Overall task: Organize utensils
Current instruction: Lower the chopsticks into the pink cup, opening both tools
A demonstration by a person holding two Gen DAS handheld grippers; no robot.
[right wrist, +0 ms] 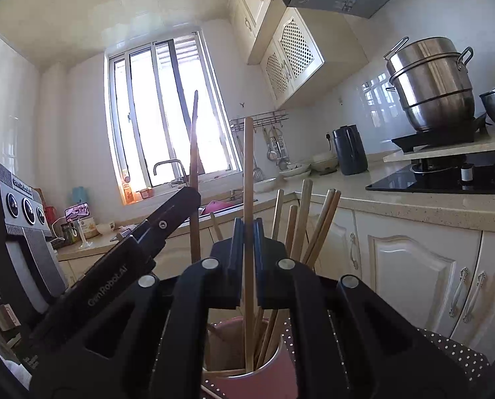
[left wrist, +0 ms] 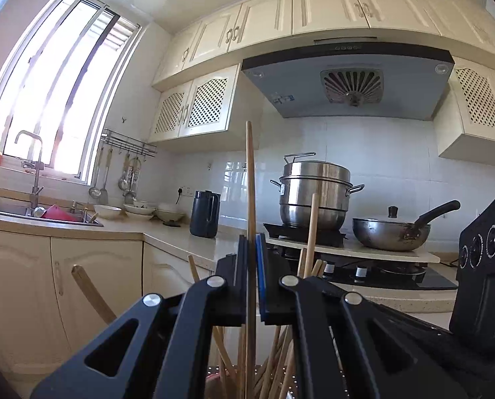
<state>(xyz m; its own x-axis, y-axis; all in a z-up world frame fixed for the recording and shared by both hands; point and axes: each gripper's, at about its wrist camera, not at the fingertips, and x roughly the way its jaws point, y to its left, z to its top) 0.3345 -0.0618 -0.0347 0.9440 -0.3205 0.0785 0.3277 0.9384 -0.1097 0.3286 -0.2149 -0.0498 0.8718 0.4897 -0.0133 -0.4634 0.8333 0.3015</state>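
My left gripper (left wrist: 252, 237) is shut on one upright wooden chopstick (left wrist: 250, 173), whose top rises well above the fingertips. My right gripper (right wrist: 247, 224) is shut on another upright wooden chopstick (right wrist: 248, 166); its lower end reaches into a pink cup (right wrist: 270, 382) just below. Several more chopsticks (right wrist: 302, 219) lean in that cup. In the right wrist view the left gripper (right wrist: 194, 196) comes in from the left, holding its chopstick (right wrist: 194, 139) beside the cup. The right gripper's camera housing (left wrist: 483, 259) shows at the right of the left wrist view.
The cup stands on a dotted cloth (right wrist: 460, 355). Behind it runs a counter (left wrist: 181, 236) with a dark kettle (left wrist: 205, 214), bowls (left wrist: 137, 211) and a sink (left wrist: 48, 214). A steamer pot (left wrist: 315, 196) and a wok (left wrist: 390, 232) sit on the stove.
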